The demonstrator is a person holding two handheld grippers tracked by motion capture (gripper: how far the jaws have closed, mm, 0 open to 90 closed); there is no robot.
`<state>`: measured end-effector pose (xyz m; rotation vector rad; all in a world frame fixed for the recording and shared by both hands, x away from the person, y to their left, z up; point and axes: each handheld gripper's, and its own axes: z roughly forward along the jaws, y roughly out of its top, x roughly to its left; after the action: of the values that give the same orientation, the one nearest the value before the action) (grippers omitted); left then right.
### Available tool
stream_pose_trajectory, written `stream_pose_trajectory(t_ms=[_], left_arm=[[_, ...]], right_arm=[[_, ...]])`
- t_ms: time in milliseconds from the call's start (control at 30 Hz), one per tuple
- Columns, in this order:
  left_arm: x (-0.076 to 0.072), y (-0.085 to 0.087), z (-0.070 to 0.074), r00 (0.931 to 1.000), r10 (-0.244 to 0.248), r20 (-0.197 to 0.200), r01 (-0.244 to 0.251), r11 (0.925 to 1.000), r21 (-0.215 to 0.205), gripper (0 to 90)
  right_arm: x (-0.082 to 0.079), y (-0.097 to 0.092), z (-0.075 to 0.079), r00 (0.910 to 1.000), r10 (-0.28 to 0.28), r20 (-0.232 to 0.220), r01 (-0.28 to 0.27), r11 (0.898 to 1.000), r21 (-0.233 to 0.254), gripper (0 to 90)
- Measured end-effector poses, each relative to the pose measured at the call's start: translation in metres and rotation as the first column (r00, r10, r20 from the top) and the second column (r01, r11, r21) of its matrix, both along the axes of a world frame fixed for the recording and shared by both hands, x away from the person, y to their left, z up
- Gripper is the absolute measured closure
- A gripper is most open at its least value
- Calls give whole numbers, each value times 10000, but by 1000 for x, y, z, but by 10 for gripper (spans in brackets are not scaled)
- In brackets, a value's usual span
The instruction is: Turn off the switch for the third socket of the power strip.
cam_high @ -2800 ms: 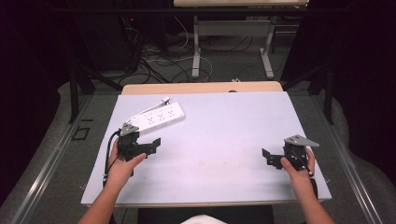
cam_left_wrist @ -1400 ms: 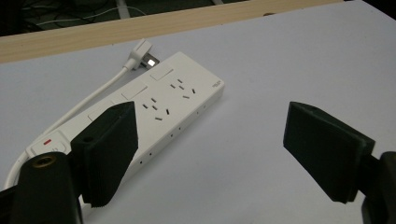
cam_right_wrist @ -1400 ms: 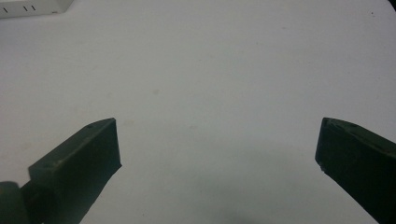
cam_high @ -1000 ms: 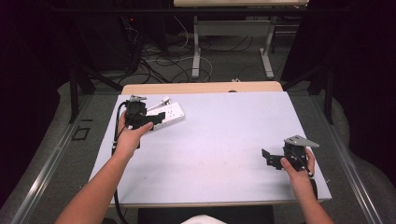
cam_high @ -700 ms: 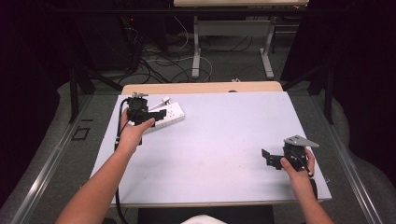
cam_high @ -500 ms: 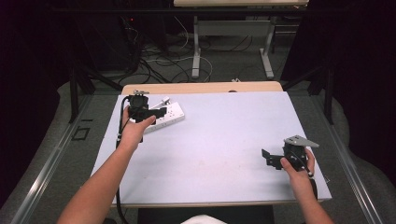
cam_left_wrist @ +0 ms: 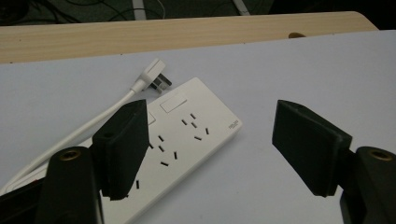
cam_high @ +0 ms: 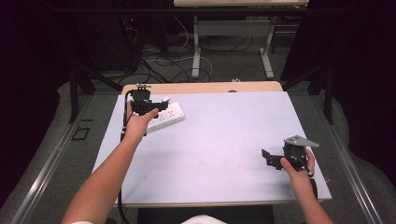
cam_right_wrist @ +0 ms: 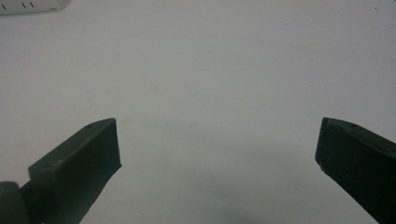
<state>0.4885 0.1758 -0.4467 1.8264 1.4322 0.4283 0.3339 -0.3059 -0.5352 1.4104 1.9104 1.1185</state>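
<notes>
Left claw: the left claw (cam_high: 148,106) is held at the far left part of the pale lilac-white flat desk (cam_high: 224,140), its two black jaws spread wide with nothing between them; in the left gripper view (cam_left_wrist: 210,144) one jaw hangs over the strip and the other over bare desk.
Power strip: a white rectangular plastic power strip (cam_left_wrist: 187,140) with rows of dark socket slots lies flat on the desk directly under and just ahead of the left claw, set at a slant to the desk's edges.
Contact: the near jaw overlaps the strip in the left gripper view, though whether it touches the casing is hard to judge from that angle.
Plug and cord: a white angled plug (cam_left_wrist: 152,77) lies on the desk just beyond the strip's far corner, ahead of the left claw, its white round cord (cam_left_wrist: 88,128) running back beside the strip, past the near jaw.
Desk edge: a light wooden strip (cam_high: 201,87) runs along the far side, beyond the left claw.
Right claw: the right claw (cam_high: 273,158) sits near the desk's near right corner, well apart from the strip, jaws spread and empty (cam_right_wrist: 215,154) over bare desk.
Strip from right claw: a corner of the strip (cam_right_wrist: 32,5) shows far ahead, to the left of its jaws.
</notes>
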Motion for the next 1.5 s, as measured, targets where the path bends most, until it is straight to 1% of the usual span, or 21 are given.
stream_pose_trajectory(t_ms=[33, 133, 267, 300, 333, 400, 433, 700, 733, 933, 1000, 1033, 1067, 1100, 1133, 1267, 1300, 1333, 1433, 1467, 1500], left_arm=[[1, 0, 0, 10000, 34, -10, -34, 10000, 80, 284], [6, 0, 0, 9999, 91, -104, -92, 9999, -105, 315], [12, 0, -1, 9998, 154, -157, -156, 9998, -160, 354], [13, 0, 0, 9995, 145, -271, -150, 9997, -195, 372], [15, -1, -1, 9997, 195, -136, -199, 9995, -257, 383], [17, 0, -1, 9995, 153, -270, -158, 9997, -178, 385], [19, -1, -2, 9995, 268, -171, -271, 9995, -181, 385], [29, 1, -6, 9991, 351, -219, -352, 9993, -83, 431], [30, 2, -6, 9989, 330, -325, -332, 9994, -62, 440], [37, 3, -13, 9979, 517, -399, -522, 9986, -109, 465], [39, 4, -15, 9975, 487, -508, -498, 9985, -210, 481], [40, 5, -15, 9970, 395, -663, -411, 9989, -227, 481], [41, 4, -17, 9971, 475, -589, -488, 9986, -205, 490], [42, 5, -18, 9969, 346, -705, -359, 9992, -172, 504], [44, 4, -20, 9971, 373, -660, -383, 9992, -142, 511], [48, 2, -26, 9962, 239, -838, -242, 9997, -21, 545], [48, 2, -26, 9949, 158, -992, -158, 9999, 15, 545], [49, 1, -28, 9958, 227, -888, -232, 9997, -36, 557], [52, -2, -31, 9950, 197, -974, -207, 9997, -101, 582], [52, -2, -31, 9936, 110, -1127, -116, 9999, -49, 589], [54, -4, -33, 9947, 207, -1003, -216, 9997, -86, 589]], right_arm=[[0, 0, 0, 10000, -17, -23, 17, 10000, 10, 0], [0, 0, 0, 10000, -17, -22, 17, 10000, 8, 0], [0, 0, 0, 10000, -3, -6, 3, 10000, 5, 0], [0, 0, 0, 10000, -1, 6, 1, 10000, -13, 0], [0, 0, 0, 10000, -2, 8, 2, 10000, -9, 0], [0, 0, 0, 10000, -1, -3, 1, 10000, -10, 0], [0, 0, 0, 10000, -8, -10, 8, 10000, -15, 0], [0, -1, -1, 10000, -44, -59, 44, 10000, -43, 0], [0, 0, -1, 10000, -41, -58, 41, 10000, -41, 0], [1, 0, -1, 10000, -14, -52, 14, 10000, -12, 0], [0, 1, -1, 10000, -27, -66, 27, 10000, 21, 0], [0, 1, -1, 10000, -27, -66, 27, 10000, 21, 0], [0, 1, -1, 10000, -19, -58, 19, 10000, -2, 0], [0, 1, -1, 10000, -20, -74, 20, 10000, 4, 0], [1, 1, -1, 9999, -55, -94, 55, 10000, -35, 0], [1, 1, -1, 9999, -67, -133, 67, 10000, 0, 0], [1, 1, -1, 9999, -67, -133, 67, 10000, 0, 0], [0, 2, -1, 9999, -40, -138, 39, 10000, -32, 0], [1, 2, -2, 9999, -37, -141, 37, 10000, 17, 0], [1, 2, -2, 10000, -9, -96, 9, 10000, -33, 0], [1, 2, -2, 10000, -9, -96, 9, 10000, -33, 0]])
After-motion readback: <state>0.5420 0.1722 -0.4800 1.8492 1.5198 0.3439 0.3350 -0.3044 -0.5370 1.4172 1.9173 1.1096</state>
